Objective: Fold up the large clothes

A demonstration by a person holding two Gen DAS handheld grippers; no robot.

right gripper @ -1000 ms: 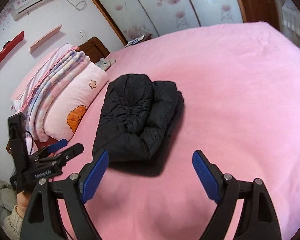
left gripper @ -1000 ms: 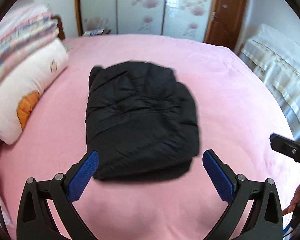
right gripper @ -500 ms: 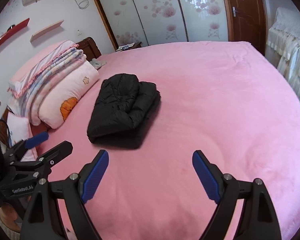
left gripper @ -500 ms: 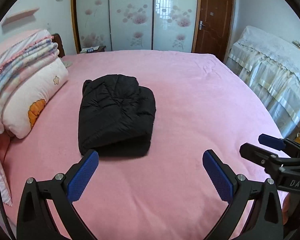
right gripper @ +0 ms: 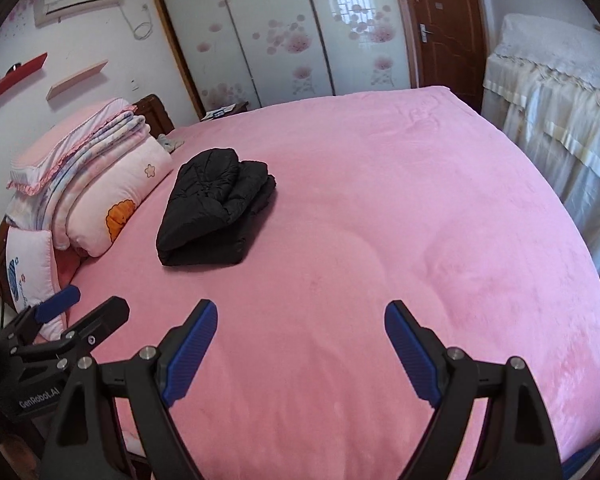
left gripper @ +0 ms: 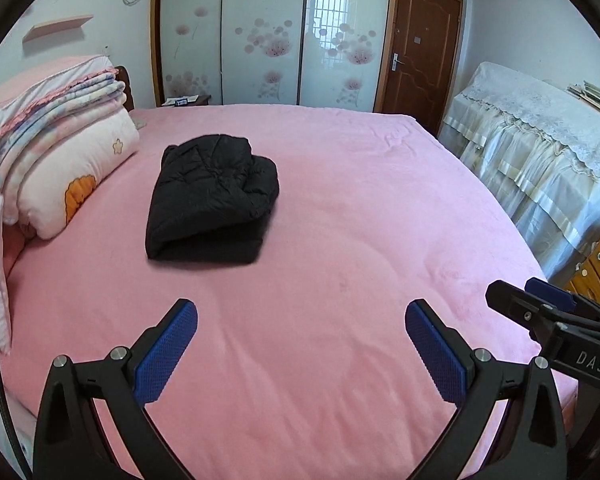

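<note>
Pink-and-white folded quilts and a cartoon-print pillow [left gripper: 72, 168] are stacked at the left edge of the pink plush bed [left gripper: 360, 240]. Just right of them, apart from the pillow, lies the black quilted puffer jacket [left gripper: 212, 200], already folded into a thick, squarish bundle with its layered edge facing the cameras. It looks light, soft and springy, with a slick shell, so the layers may slide or puff open; a hold low on the stacked near edge, pinching all layers together, seems safest. Nearer the foot of the bed, the left tool [left gripper: 302, 340] hangs released, jaws spread wide over bare blanket. Further right, the right tool [right gripper: 300, 336] is likewise spread and holds nothing, well short of the jacket.
</note>
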